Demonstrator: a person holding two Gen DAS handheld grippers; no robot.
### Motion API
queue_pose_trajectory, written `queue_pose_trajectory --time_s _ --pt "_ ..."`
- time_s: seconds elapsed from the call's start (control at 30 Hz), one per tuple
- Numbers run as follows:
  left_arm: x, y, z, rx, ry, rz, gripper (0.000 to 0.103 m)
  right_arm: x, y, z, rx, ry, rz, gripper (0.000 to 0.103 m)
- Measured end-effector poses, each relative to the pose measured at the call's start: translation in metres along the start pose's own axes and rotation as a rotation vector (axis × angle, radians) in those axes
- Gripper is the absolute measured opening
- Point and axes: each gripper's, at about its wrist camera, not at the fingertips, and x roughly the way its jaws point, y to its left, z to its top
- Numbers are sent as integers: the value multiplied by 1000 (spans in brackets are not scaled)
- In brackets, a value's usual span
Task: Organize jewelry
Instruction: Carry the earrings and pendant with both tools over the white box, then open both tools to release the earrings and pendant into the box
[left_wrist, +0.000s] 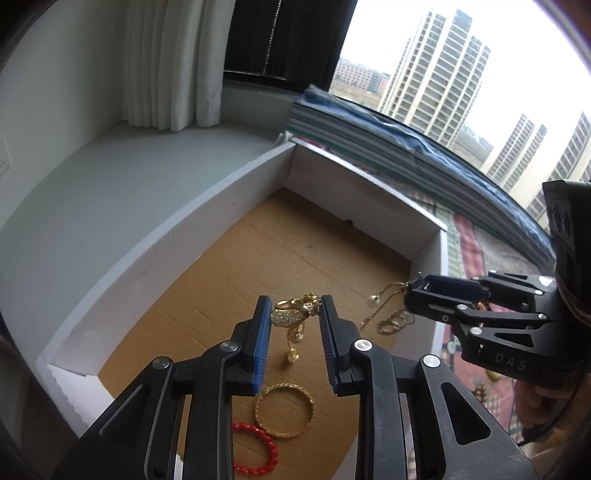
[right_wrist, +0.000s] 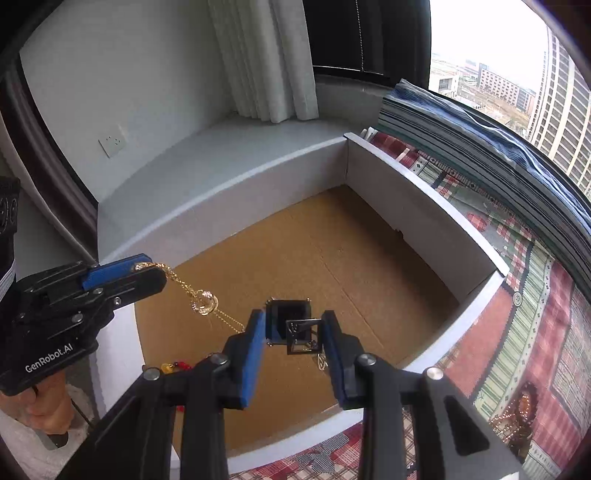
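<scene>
over the box (left_wrist: 155, 236), in the left wrist view, the left gripper (left_wrist: 295, 308) kept its fingers narrow, with the bunched gold chain (left_wrist: 291, 317) caught at the tips and a drop hanging below it. a bangle (left_wrist: 284, 410) and a red bracelet (left_wrist: 255, 454) already lay on the brown floor near the front wall. the right gripper (left_wrist: 419, 291) reached in from the right; a pearl chain (left_wrist: 380, 299) and some gold rings (left_wrist: 395, 321) showed just beside its tip, but i could not tell whether they hung from it or lay on the floor. in the right wrist view, the right gripper (right_wrist: 295, 325) had its fingers narrow on a black square piece (right_wrist: 295, 328), a bit of gold trailing under it. the left gripper (right_wrist: 147, 273) came in from the left, pinching the gold chain (right_wrist: 205, 304), which sagged across toward the right gripper's near finger. the box (right_wrist: 424, 206) floor under both was mostly bare, and a plaid cloth (right_wrist: 517, 332) lay outside it. the risk, as i judged it, was tangling: the two grippers were close, and the loose chain could snag on the other finger or the square piece and get dragged when they parted. dropping the chain on the bangle could knot them too, and letting go near the wall could send a piece onto the cloth.
</scene>
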Motion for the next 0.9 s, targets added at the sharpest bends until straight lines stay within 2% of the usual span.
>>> queue_pose_trajectory --time_s 0.13,0.2,0.27,0.33,0.47,0.5,0.57,0.77,0.9 --pt "23 0 -7 22 27 69 31 19 -10 -8 13 17 -15 33" --pt "24 0 -10 24 30 90 64 20 -14 -10 17 18 -23 51" --pt "18 -1 -14 31 5 102 74 12 -16 -13 21 -1 -43 55" --pt "8 -4 -16 49 -10 109 75 -1 -19 -16 34 -26 -49 56" --pt "-24 -17 -26 73 -90 103 93 -35 -19 -31 41 -105 -104 75" --pt "-33 -23 -31 79 -120 100 96 -45 -18 -38 44 -127 -123 77" --pt "-49 -39 -38 106 -165 79 98 -65 -19 -53 55 -170 -136 77" --pt "-83 -102 -63 237 -225 -35 100 -136 -49 -111 171 -296 -152 77" --pt "-88 -144 -83 298 -241 -95 102 -179 -75 -157 219 -358 -208 77"
